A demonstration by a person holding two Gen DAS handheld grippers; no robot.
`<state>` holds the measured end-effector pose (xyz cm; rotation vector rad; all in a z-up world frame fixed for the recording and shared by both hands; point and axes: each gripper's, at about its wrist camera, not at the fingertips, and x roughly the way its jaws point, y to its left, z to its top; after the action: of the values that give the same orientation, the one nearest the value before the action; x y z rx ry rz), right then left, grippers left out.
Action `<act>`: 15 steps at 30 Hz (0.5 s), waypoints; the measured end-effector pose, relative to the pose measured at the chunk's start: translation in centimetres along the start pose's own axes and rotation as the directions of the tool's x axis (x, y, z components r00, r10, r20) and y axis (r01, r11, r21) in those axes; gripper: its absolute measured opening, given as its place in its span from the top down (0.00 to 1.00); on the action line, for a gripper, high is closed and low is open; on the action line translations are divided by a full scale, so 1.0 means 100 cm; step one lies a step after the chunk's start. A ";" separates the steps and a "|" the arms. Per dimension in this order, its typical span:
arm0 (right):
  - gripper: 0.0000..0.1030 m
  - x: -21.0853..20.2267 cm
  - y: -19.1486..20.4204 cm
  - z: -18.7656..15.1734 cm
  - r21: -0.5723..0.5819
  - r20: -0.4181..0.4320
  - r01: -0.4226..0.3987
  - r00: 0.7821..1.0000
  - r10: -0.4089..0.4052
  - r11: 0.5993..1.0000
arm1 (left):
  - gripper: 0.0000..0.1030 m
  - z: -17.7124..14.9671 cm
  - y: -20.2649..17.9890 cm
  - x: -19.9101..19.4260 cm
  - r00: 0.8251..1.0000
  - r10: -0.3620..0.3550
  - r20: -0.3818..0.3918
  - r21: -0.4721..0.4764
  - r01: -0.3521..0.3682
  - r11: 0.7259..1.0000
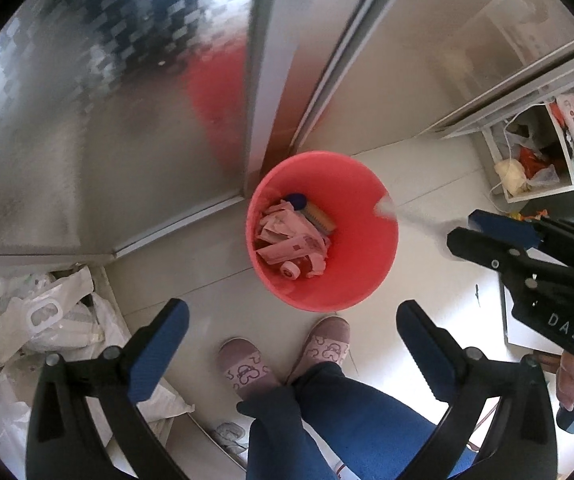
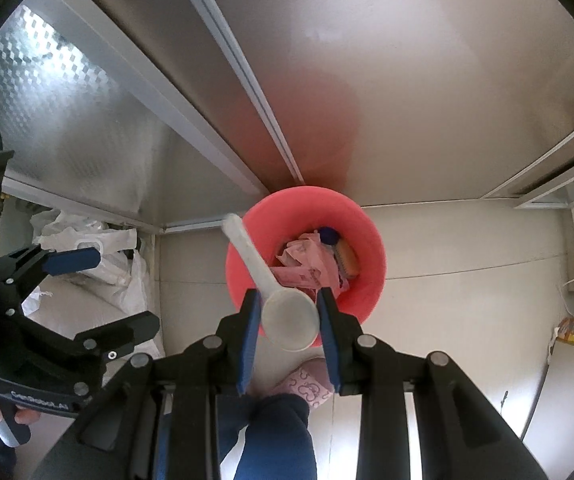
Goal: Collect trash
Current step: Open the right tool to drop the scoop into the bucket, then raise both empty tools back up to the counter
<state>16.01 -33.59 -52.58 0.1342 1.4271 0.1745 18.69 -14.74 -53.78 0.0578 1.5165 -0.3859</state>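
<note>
white spoon (image 2: 287, 312) clamped in right gripper (image 2: 290, 320), above red bin (image 2: 371, 264)

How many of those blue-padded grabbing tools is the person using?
2. The left tool hangs wide open and empty above the person's slippers, near the red bin. The right tool is shut on a white plastic scoop, held over the bin's rim.

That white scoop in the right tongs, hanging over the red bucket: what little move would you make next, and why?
Probably open the right tongs and let the white scoop drop. Its bowl sits clamped between the blue pads directly above the red bucket, which already holds pink wrappers and other trash. The left tongs hang open and empty, so nothing else waits.
</note>
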 end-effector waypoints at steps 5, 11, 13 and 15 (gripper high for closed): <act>0.28 -0.001 0.000 -0.002 0.023 0.025 0.004 1.000 -0.004 1.000 | 0.00 0.001 0.003 0.000 1.000 -0.005 -0.008 -0.004 0.005 1.000; 0.18 -0.006 0.003 -0.008 0.043 0.007 0.015 1.000 -0.015 0.999 | 0.00 0.000 0.000 -0.011 1.000 -0.013 -0.010 -0.003 0.013 1.000; 0.14 -0.015 0.003 -0.009 0.044 0.013 0.028 1.000 -0.028 0.999 | 0.00 0.000 -0.002 -0.018 1.000 -0.023 -0.016 -0.001 0.023 1.000; 0.08 -0.026 0.003 -0.010 0.050 0.021 0.033 0.999 -0.034 0.998 | 0.00 0.000 -0.006 -0.031 1.000 -0.012 -0.010 0.008 0.012 1.000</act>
<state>14.62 -33.86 -50.13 0.1521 1.4111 0.1098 18.47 -14.64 -50.66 0.0568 1.5258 -0.4020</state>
